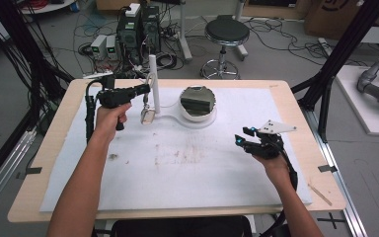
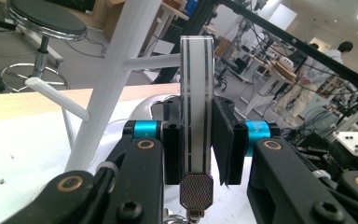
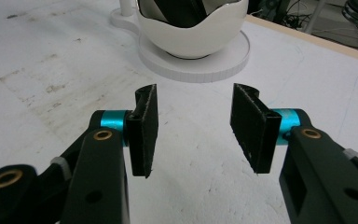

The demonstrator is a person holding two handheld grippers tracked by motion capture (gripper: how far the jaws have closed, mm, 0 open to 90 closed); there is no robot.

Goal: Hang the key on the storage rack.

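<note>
1. Black jaws of the left gripper (image 2: 198, 140) clamp a flat, glossy striped band (image 2: 196, 102) ending in a mesh-textured metal tab, centre of the left gripper view; possibly a watch strap.
2. Just behind it, upper left, stands a slim white plastic stand (image 2: 116, 79) with pegs.
3. Right gripper (image 3: 193, 128) hangs half open and empty over the scuffed white mat (image 3: 37, 70).
4. A round, smooth white bowl (image 3: 193, 39) sits at top centre there.

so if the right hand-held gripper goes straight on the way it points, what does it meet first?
Likely the white bowl-shaped holder on its round base: it sits dead ahead of the open right hand-held gripper, with bare white mat between. Depth is hard to judge.
</note>
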